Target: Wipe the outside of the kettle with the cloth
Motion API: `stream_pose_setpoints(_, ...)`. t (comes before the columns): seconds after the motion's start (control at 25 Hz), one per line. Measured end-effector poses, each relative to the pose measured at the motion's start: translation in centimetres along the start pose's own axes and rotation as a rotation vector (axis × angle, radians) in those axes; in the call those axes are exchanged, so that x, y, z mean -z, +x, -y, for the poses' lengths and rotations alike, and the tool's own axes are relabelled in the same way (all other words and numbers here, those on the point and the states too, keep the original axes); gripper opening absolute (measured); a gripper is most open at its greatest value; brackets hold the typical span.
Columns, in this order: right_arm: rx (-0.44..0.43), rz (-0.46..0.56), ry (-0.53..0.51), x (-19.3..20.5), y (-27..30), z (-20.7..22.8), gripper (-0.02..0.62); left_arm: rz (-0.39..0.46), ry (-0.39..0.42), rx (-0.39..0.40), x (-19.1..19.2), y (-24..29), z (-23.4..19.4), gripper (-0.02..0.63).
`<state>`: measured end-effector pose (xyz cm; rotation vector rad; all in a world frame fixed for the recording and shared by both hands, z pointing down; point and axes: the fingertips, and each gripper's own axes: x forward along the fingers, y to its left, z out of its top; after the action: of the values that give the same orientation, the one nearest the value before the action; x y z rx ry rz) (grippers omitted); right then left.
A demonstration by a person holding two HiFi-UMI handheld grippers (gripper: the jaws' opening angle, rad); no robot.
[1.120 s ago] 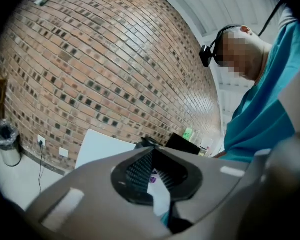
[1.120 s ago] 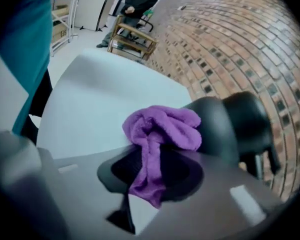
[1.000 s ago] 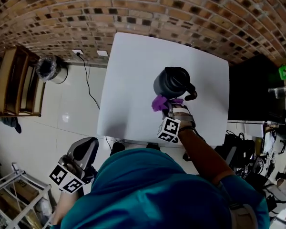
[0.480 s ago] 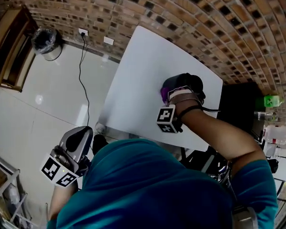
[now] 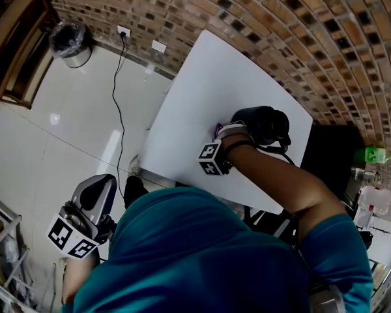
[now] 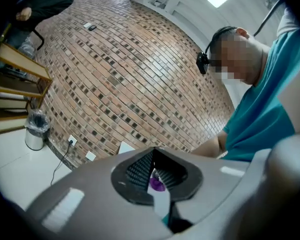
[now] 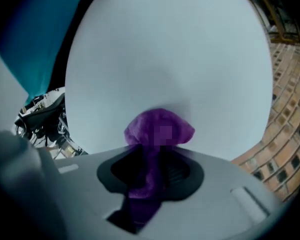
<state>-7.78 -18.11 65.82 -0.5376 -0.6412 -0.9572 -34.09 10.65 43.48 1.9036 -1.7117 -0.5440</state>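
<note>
A black kettle (image 5: 266, 124) stands on the white table (image 5: 202, 90) near its right edge. My right gripper (image 5: 223, 132) is pressed to the kettle's left side, shut on a purple cloth (image 5: 217, 128) of which only a sliver shows there. In the right gripper view the cloth (image 7: 159, 129) bunches out past the gripper (image 7: 152, 160) over bare table (image 7: 170, 49); the kettle is out of that frame. My left gripper (image 5: 99, 189) hangs low over the floor, off the table. In its own view the left gripper (image 6: 153, 156) has its tips together, holding nothing.
A brick wall runs behind the table. On the tiled floor to the left are a bin with a black bag (image 5: 70, 39), a wooden shelf (image 5: 16, 41) and a black cord (image 5: 120, 90) from a wall socket. Dark furniture and clutter (image 5: 368, 175) crowd the table's right side.
My right gripper has carried the cloth from the kettle's near side round to its left side. The head view has swung; the left gripper stays low by the floor.
</note>
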Motion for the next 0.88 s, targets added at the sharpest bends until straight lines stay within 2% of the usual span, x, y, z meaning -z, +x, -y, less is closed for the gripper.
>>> stream_pose_setpoints(0.08, -0.041, 0.171, 0.075, -0.1, -3.2, 0.5, 0.107, 0.005, 0.014, -0.036, 0.3, 0.6, 0.5, 0.005)
stream_pose_setpoints(0.16, -0.111, 0.338, 0.162, 1.4, -7.4, 1.8, 0.107, 0.03, -0.008, -0.054, 0.5, 0.8, 1.0, 0.004)
stream_pose_setpoints(0.24, -0.186, 0.431, 0.215, 4.7, -10.7, 3.7, 0.107, 0.036, -0.017, -0.055, 1.0, 1.1, 1.5, 0.005)
stream_pose_setpoints(0.28, -0.228, 0.443, 0.232, 6.6, -11.6, 4.6, 0.107, 0.036, -0.019, -0.052, 1.1, 1.3, 1.7, 0.005)
stream_pose_setpoints(0.36, -0.352, 0.402, 0.244, 10.0, -11.5, 5.1, 0.107, 0.043, -0.024, -0.04, 1.2, 1.6, 1.8, 0.005)
stream_pose_setpoints(0.44, -0.493, 0.312, 0.23, 11.7, -9.6, 4.5, 0.107, 0.052, -0.024, -0.032, 1.2, 1.8, 1.7, 0.004)
stream_pose_setpoints(0.56, -0.631, 0.2, 0.22, 11.1, -6.0, 4.0, 0.107, 0.05, -0.034, -0.041, 1.6, 1.3, 1.4, 0.004)
stream_pose_setpoints(0.72, -0.727, 0.173, 0.248, 7.2, -3.1, 4.4, 0.11, 0.031, -0.07, -0.1, 2.4, -0.8, 0.3, 0.003)
stream_pose_setpoints(0.88, -0.761, 0.182, 0.266, 3.6, -0.3, 4.3, 0.11, 0.015, -0.084, -0.159, 2.8, -2.5, -0.4, 0.005)
